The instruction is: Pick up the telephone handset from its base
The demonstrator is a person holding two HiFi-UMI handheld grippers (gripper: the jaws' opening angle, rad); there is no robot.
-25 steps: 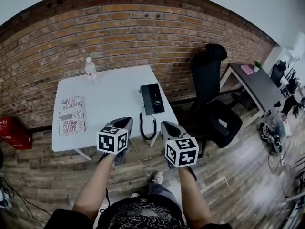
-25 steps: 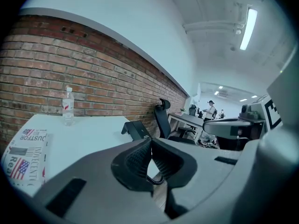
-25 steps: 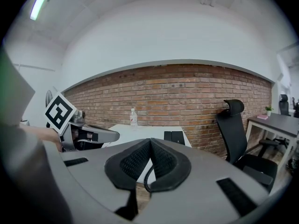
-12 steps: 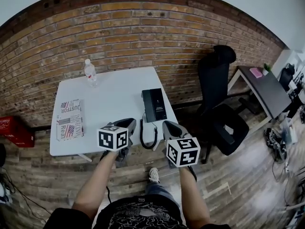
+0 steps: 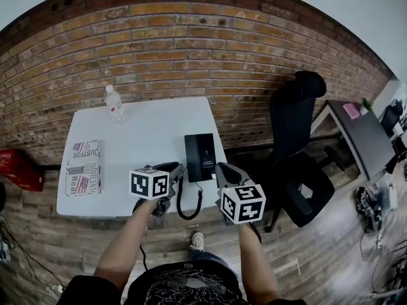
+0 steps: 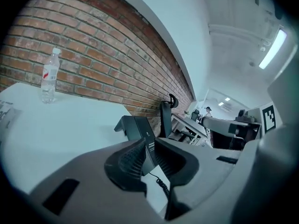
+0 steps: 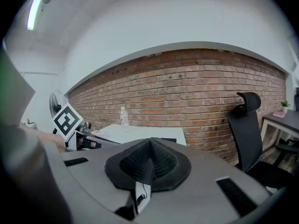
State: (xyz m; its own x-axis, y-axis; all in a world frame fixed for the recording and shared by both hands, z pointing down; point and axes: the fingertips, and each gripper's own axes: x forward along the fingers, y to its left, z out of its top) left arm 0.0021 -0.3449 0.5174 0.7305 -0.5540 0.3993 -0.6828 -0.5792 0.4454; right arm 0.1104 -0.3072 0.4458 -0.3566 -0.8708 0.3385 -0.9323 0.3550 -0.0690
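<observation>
The black telephone (image 5: 200, 156) lies near the front right corner of the white table (image 5: 146, 132), its handset resting on the base. A coiled cord (image 5: 188, 203) hangs off the front edge. My left gripper (image 5: 170, 169) reaches the table's front edge just left of the phone. Its jaws are opening a little, and only the telephone (image 6: 136, 127) farther off shows through the gap in the left gripper (image 6: 148, 154). My right gripper (image 5: 224, 169) hovers just off the table's right front corner. The right gripper (image 7: 149, 146) has its pads meeting, with nothing held.
A water bottle (image 5: 114, 103) stands at the table's back left, and a magazine (image 5: 82, 167) lies at its front left. A black office chair (image 5: 299, 132) stands right of the table before the brick wall. Farther right is a dark desk (image 5: 362, 132). A red box (image 5: 16, 167) sits on the floor at left.
Both grippers have moved forward to the table's front edge, nearer the phone. The left jaws have parted slightly.
</observation>
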